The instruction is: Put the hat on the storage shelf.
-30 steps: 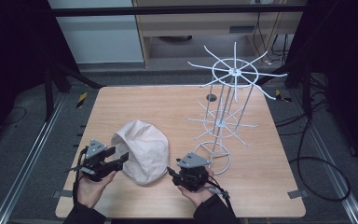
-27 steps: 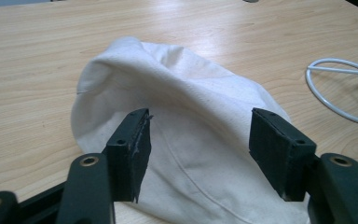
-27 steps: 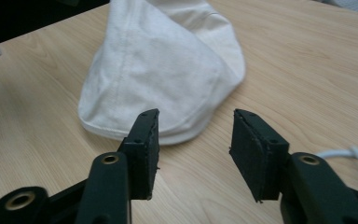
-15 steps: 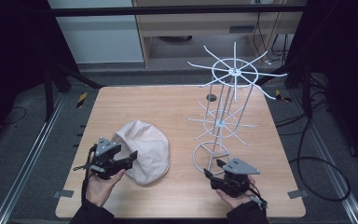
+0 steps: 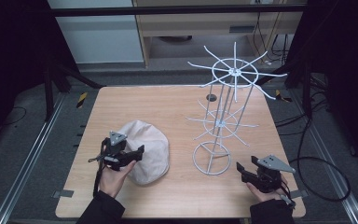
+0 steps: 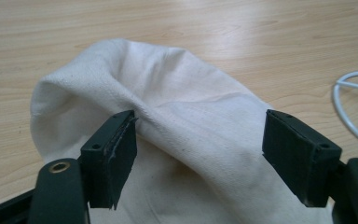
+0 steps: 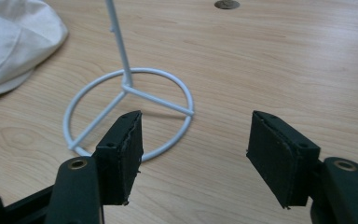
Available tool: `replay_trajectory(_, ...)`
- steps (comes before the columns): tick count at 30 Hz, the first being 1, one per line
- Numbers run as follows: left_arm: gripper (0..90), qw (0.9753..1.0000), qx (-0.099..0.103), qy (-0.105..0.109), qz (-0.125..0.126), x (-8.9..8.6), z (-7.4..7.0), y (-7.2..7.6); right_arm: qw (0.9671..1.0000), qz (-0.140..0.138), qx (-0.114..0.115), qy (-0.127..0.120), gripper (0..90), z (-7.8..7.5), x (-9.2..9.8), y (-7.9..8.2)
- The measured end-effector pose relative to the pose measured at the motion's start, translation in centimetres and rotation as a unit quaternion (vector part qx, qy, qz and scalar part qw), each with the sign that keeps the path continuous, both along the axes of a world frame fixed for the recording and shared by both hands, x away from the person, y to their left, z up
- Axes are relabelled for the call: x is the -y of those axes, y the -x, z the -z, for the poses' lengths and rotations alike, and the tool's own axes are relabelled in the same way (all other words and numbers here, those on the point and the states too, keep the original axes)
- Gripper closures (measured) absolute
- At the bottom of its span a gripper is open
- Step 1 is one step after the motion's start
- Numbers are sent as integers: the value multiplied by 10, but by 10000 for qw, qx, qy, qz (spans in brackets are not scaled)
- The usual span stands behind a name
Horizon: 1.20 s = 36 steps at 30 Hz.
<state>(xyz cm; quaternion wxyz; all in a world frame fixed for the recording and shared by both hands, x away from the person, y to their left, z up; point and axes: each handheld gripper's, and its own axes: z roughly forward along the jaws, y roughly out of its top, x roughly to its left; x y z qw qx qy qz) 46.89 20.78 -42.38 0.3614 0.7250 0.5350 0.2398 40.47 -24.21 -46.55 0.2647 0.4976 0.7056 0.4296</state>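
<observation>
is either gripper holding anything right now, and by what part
Nothing is held: the left gripper straddles the cream fabric cap with open jaws, and the right gripper is open.

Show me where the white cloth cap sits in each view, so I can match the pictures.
High view: the cap lies lower left of centre on the table, with the left tool at its near-left edge.
Left gripper view: it lies between and beyond the open jaws, centre frame.
Right gripper view: top left corner.
Shared landmark: the white wire rack's ring base, at the right edge in the left gripper view, centre-left in the right gripper view.
</observation>
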Motion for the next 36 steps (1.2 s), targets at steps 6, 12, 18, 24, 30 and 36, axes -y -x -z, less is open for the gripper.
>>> replay_trajectory(6,298,9996,-219,15,-193,-6,13,-11,9999,34,-61,149,344,4,4,-5)
replay_trajectory(12,475,9992,-341,57,-187,-11,20,-15,9997,111,-142,187,343,7,7,-8)
replay_trajectory(18,764,9989,-363,138,-258,-15,21,-19,9994,187,-246,182,344,10,12,-10)
replay_trajectory(24,880,9992,-101,348,-145,-25,12,-12,9993,194,-229,226,344,12,13,-11)
replay_trajectory(30,887,9981,270,540,95,-30,-5,-2,9992,199,-238,245,344,13,14,-11)
replay_trajectory(36,888,9955,659,552,391,-32,-22,12,9993,196,-223,232,344,12,15,-11)
